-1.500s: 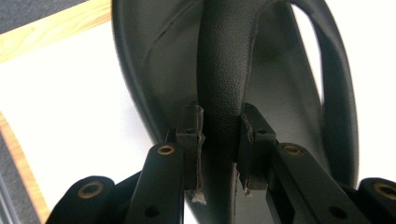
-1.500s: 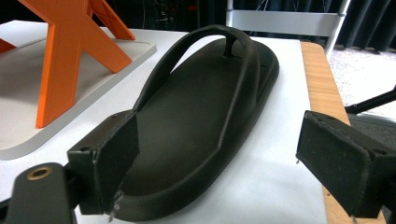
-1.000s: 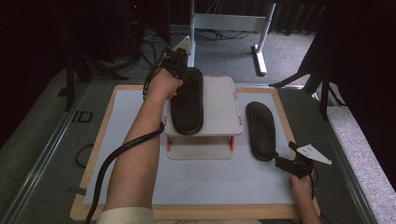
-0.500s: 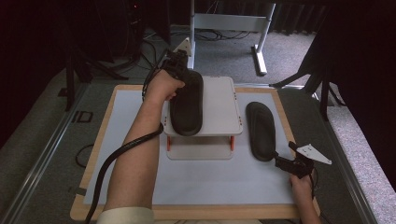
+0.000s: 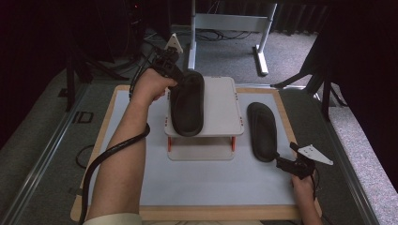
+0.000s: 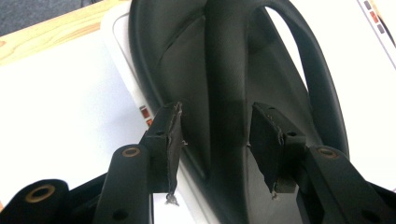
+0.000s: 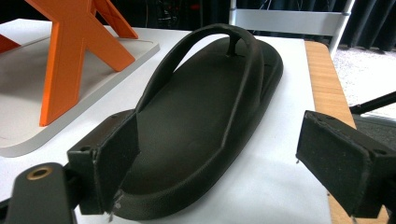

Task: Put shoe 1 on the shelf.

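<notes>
- Left gripper point(image 5: 174, 75) has just been opening; its jaws now stand spread either side of the strap of the sandal point(image 5: 187, 104) on the white stand point(image 5: 220, 105), pads apart from it.
- Right gripper point(image 5: 287, 164), jaws wide apart, sits at the heel of the second sandal point(image 5: 262, 131) on the white mat point(image 5: 206, 180), near the mat's right edge.

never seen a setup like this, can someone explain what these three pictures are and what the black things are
A person at a table holds hand-held tongs, one in each hand. The high view looks down from above; the other two come from cameras riding on each tool.

The left tongs are at the far end of a black flip-flop lying on a white raised stand with orange legs. Their jaws have just opened and straddle its strap without gripping.

The right tongs are open at the heel of the second flip-flop, which lies on the white mat.
</notes>
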Available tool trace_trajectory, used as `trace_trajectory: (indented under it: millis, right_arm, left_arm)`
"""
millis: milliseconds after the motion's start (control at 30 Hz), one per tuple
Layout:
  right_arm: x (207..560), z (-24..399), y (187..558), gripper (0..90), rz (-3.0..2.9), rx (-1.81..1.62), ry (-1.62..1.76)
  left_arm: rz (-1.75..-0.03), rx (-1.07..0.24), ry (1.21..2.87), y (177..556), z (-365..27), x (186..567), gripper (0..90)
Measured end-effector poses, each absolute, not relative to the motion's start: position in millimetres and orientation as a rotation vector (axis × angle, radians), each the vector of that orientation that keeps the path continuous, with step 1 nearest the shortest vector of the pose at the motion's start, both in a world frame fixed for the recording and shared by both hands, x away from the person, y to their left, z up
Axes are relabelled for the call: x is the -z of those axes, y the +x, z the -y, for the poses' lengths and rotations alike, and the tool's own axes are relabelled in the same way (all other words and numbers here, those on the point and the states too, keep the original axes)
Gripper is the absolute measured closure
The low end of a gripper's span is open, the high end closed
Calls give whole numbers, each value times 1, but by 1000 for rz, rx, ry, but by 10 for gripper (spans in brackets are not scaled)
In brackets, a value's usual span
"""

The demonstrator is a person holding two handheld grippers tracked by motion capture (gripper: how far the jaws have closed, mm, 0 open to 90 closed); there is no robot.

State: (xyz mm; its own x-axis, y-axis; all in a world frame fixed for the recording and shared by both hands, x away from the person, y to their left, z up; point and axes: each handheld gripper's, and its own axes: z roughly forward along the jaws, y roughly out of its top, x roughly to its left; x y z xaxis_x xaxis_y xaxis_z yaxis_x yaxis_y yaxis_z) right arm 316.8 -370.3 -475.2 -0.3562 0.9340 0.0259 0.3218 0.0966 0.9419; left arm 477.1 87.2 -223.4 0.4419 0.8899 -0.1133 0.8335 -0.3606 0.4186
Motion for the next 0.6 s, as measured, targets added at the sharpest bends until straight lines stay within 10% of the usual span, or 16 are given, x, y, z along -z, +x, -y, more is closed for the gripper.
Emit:
trace_trajectory:
  millis: [600]
  right_arm:
    - [475, 370, 317, 124, -1760, -1260, 1236]
  left_arm:
    - [-1434, -172, 2195, 452, -163, 243, 543]
